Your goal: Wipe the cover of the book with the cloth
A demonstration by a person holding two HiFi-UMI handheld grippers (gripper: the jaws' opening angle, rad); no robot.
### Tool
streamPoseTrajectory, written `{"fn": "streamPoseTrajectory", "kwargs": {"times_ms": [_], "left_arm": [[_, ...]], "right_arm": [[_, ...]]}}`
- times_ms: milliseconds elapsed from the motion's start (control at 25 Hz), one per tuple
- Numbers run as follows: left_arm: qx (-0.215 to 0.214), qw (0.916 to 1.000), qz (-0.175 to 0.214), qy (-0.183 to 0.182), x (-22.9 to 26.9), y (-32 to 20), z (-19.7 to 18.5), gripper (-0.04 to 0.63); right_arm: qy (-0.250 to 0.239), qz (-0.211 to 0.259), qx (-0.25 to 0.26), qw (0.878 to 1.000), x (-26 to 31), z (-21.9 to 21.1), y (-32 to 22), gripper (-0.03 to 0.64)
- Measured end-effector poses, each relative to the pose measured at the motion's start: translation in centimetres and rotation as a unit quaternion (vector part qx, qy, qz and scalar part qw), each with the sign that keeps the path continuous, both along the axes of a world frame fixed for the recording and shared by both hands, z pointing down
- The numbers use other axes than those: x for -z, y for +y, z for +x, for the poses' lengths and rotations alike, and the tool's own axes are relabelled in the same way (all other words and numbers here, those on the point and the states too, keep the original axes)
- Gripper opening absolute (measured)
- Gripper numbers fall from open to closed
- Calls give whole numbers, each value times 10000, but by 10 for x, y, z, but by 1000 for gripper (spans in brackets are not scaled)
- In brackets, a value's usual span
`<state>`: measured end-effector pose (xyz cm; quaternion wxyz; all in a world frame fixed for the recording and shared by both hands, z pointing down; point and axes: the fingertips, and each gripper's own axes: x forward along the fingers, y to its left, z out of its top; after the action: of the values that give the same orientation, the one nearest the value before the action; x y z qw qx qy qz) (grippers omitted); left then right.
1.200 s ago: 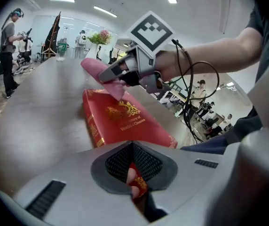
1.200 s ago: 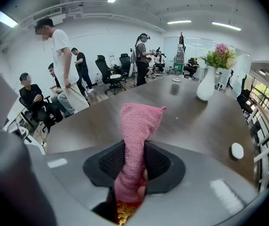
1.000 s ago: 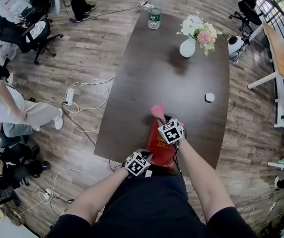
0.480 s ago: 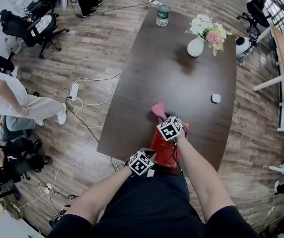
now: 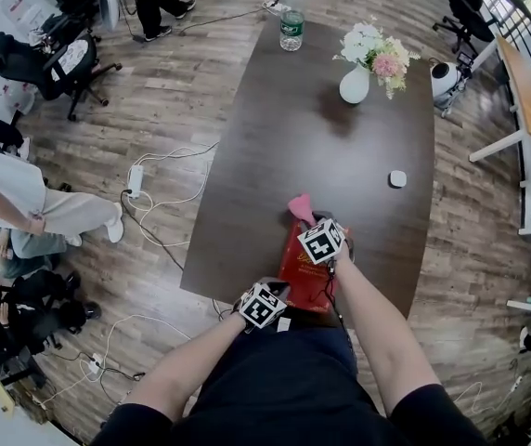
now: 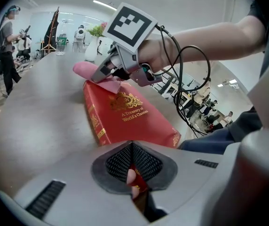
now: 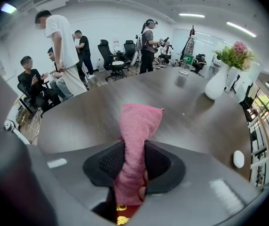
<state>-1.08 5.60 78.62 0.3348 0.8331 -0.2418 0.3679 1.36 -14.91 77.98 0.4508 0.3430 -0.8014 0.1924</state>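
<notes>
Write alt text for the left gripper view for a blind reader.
The left gripper clamps the near edge of a red book on a table; the right gripper holds a pink cloth against its far end.

Red book — pink cloth on cover

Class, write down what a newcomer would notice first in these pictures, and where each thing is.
A red book lies at the near edge of the dark table, its near end clamped by the left tool. The right tool grips a pink cloth at the book's far end.
</notes>
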Motion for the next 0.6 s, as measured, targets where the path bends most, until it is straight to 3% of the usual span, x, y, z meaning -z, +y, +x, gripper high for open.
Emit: {"fn": "streamPoseTrajectory", "kwargs": {"times_ms": [600], "left_arm": [[-52,10000,26,-79,-2,-2,0,-5]], "right_arm": [[81,4,-325,9994,-2,42,6,117]]}}
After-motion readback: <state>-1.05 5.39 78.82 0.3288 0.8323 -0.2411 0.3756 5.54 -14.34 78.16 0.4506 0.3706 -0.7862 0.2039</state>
